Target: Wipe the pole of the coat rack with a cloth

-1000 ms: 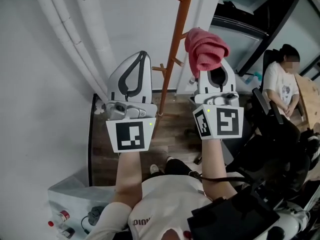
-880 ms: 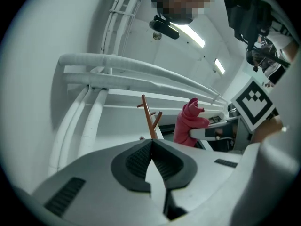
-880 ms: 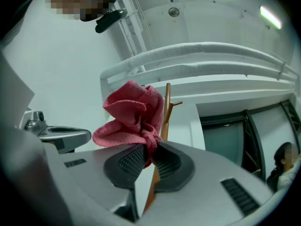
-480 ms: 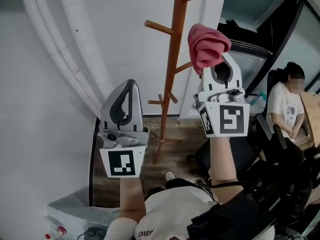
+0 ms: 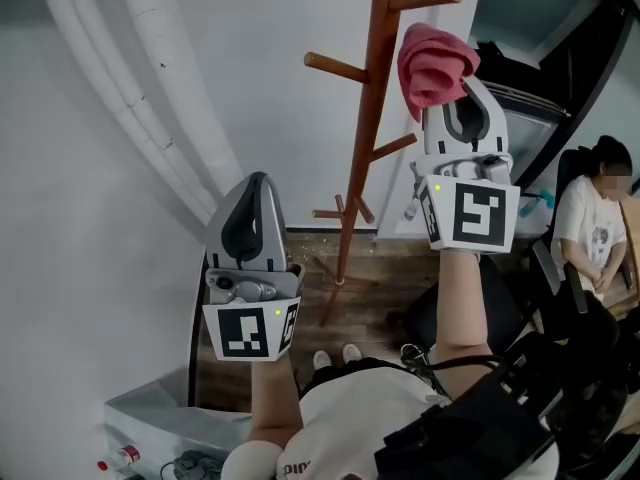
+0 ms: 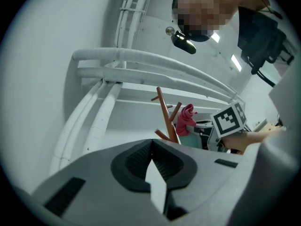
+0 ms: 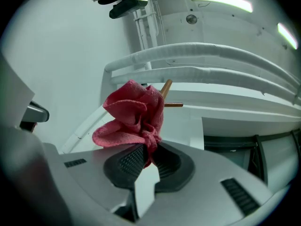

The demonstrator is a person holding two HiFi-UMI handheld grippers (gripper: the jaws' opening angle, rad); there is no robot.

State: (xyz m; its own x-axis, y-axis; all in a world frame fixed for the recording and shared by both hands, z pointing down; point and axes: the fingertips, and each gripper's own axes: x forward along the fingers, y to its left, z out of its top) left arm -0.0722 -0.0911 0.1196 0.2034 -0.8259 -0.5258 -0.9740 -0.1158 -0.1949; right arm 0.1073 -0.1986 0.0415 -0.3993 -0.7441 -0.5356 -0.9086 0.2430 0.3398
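Your right hand-held gripper (image 5: 452, 103) pinched the bunched red cloth (image 5: 435, 60) high, just right of the coat rack's pole (image 5: 372, 118) and apparently clear of it, presumably ready to begin wiping, while your left hand-held gripper (image 5: 256, 186) hung lower, pressed together on nothing.

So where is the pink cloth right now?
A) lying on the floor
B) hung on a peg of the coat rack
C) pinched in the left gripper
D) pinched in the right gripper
D: the cloth bunches out from the right gripper, whose jaws are shut on it; the left gripper is shut on nothing.
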